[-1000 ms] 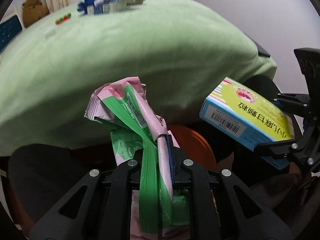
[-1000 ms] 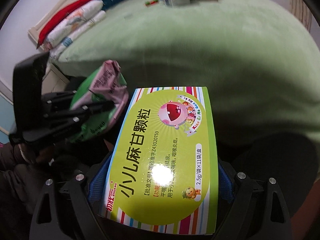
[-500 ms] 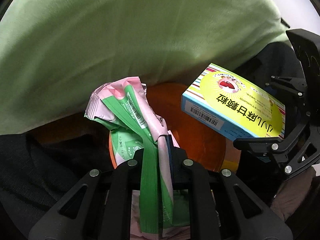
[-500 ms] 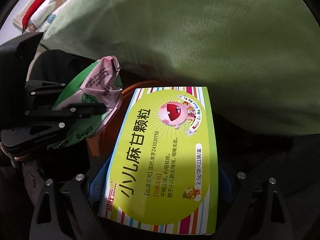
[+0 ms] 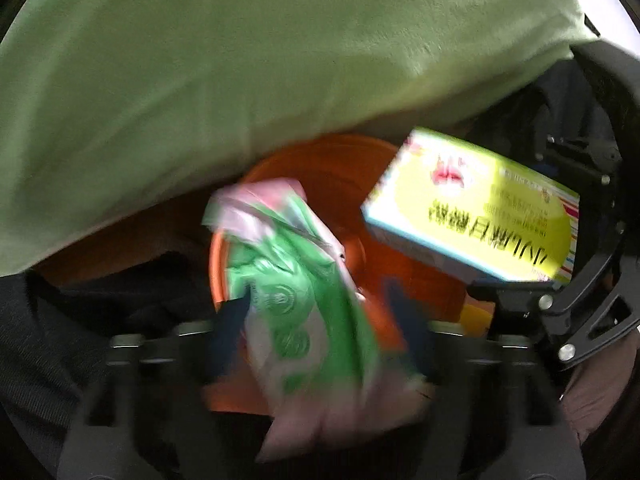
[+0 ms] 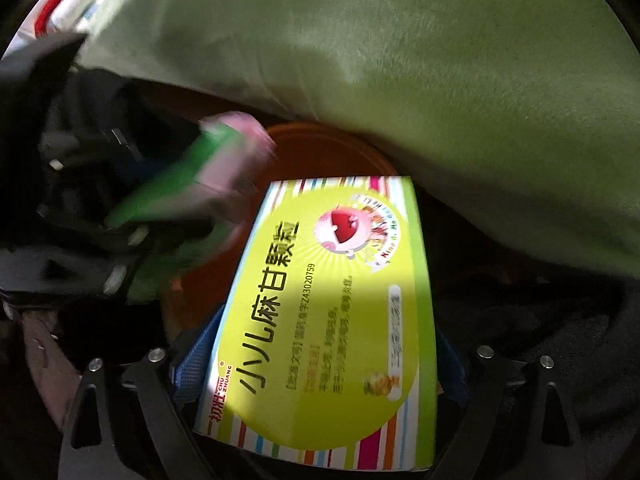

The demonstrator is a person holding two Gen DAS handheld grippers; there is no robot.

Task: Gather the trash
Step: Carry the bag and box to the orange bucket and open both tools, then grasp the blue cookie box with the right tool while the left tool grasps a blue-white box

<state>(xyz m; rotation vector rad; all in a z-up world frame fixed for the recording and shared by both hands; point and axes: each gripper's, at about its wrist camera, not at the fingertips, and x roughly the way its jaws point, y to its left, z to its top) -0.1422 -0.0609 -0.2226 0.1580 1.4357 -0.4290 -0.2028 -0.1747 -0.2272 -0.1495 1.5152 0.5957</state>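
L claw (image 5: 320,320) is pointing almost straight down. Its jaws are standing wide apart and have just been opening. The wrapper (image 5: 300,300) is hanging loose btw them, all blurry, w/ a gap showing on its right side, so nothing is squeezing it. I think it is dropping.

R claw (image 6: 320,360) is pointing down too. Its jaws have just been opening a bit, w/ the box (image 6: 332,300) sitting btw them. I can't tell if the pads are pressing on it or letting go.

The bin (image 5: 320,168) is the big thing here. It is orange & is lying right under both claws, w/ its round mouth facing up at them. The wrapper is over the left-middle of the mouth. The box is over the right side, just beside the wrapper but not touching it.

The wrapper's long way is running along the L claw's line, tipping a little to the left at its far end. The box's long way is running along the R claw's line, short end pointing down at the bin.

Both are looking about as near. I think the L one is going in first.

The green blanket (image 5: 240,60) is hanging over the bin's far edge.
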